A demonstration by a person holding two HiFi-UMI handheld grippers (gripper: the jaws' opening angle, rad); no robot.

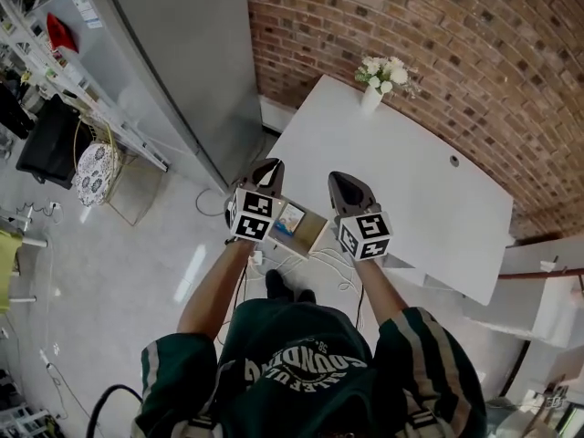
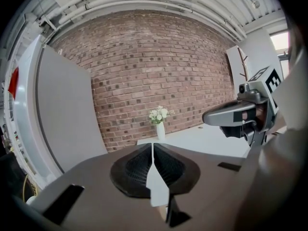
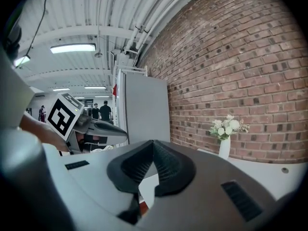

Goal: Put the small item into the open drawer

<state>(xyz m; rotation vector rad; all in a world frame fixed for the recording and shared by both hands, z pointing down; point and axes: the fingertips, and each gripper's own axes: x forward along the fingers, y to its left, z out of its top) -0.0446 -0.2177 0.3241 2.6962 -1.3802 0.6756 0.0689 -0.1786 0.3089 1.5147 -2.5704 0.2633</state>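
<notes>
Fingers point(image 2: 137, 166) of our left gripper point(image 2: 153, 148) press together with nothing between them, and those of our right gripper point(image 3: 153, 144) also meet at the tips, empty. Both hang above the near left corner of the white table point(image 1: 411, 181), where the open drawer point(image 1: 315, 234) juts out. Inside it we see a small blue-and-white item point(image 1: 290, 218), so we judge the placing done, with nothing left but perhaps shutting it. What the item is we cannot make out; the left gripper's marker cube point(image 1: 253, 215) covers part of the drawer, and neither gripper view shows it.
</notes>
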